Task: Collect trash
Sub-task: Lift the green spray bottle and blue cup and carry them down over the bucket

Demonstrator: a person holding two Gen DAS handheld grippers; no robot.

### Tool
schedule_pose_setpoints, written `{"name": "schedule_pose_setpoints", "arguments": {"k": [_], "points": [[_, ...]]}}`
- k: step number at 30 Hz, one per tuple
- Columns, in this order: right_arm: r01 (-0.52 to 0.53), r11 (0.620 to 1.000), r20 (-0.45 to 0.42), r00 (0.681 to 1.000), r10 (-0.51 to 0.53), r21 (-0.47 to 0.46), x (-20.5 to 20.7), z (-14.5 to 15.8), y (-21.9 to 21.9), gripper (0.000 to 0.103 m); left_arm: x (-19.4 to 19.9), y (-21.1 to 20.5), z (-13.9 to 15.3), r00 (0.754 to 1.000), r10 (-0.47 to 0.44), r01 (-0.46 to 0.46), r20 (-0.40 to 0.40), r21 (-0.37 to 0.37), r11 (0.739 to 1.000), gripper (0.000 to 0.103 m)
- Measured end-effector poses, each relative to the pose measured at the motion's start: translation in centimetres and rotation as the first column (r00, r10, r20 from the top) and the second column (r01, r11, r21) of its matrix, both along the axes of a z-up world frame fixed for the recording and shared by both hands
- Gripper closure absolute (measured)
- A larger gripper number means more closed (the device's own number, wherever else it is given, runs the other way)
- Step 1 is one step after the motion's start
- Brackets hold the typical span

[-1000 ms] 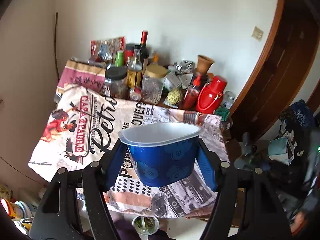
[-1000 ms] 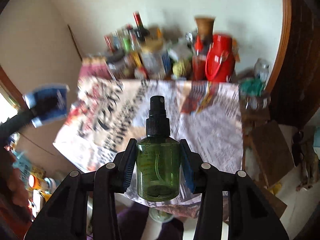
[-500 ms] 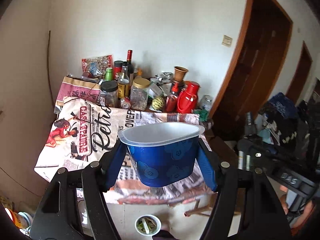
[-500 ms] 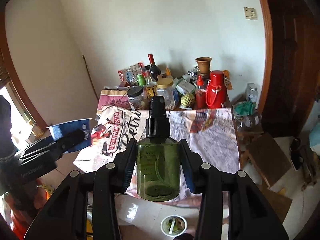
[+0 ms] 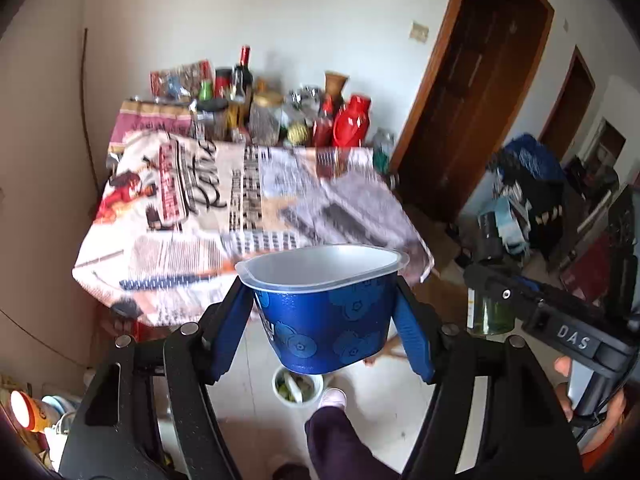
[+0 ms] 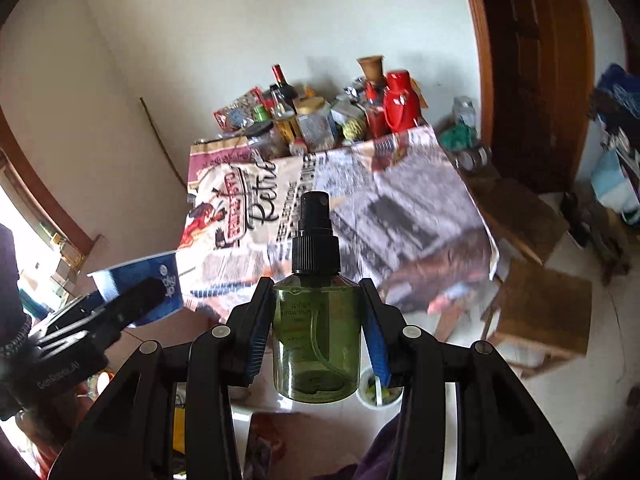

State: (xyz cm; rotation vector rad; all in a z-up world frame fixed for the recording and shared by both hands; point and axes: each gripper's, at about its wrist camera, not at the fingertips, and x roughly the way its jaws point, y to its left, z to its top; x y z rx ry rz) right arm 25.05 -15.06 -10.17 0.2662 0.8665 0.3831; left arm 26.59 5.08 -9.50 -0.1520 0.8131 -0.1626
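Note:
An empty blue plastic cup (image 5: 326, 320) with a white rim sits clamped between the blue pads of my left gripper (image 5: 324, 316), held up in the air over the floor. My right gripper (image 6: 316, 328) is shut on a green spray bottle (image 6: 316, 340) with a black pump top, held upright. In the right wrist view the blue cup (image 6: 136, 280) shows at the left in the other gripper. In the left wrist view the green bottle (image 5: 490, 312) peeks out at the right. A small white bucket (image 5: 298, 386) with green scraps stands on the floor below.
A table (image 5: 240, 216) under a printed newspaper-style cloth stands ahead, its back edge crowded with bottles, jars and a red flask (image 5: 352, 124). A brown door (image 5: 476, 92) is to the right. Wooden stools (image 6: 540, 312) and bags (image 5: 524, 200) crowd the right floor. A person's leg (image 5: 336, 436) is below.
Both grippers have drawn back from the table, which now looks smaller and farther. The floor, the white bucket and the person's leg have come into view. Both grips are unchanged.

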Motion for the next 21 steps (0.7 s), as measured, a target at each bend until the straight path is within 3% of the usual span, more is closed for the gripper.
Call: {"name": "schedule_pose_setpoints", "arguments": {"k": [10,16,21], "points": [[0.003,0.999,-0.114,0.994,-0.007,-0.032,-0.2,-5.0,0.2,0.064,0.2,-1.1,-6.1,0.991,-0.038,0.041,-0.132,0.022,0.999,0.035],[-0.033,0.999,-0.198,0.98,0.026,-0.03,2.1,-10.9,0.3,0.064,2.6,-1.8,-12.8,0.973,-0.015,0.025,-0.229,0.041,0.999,0.035],[-0.08,0.996,-0.241,0.968,0.067,-0.044,4.0,-16.5,0.6,0.064,5.4,-2.5,-20.6,0.953,0.024,-0.019,-0.303,0.02,1.0,0.035]]}}
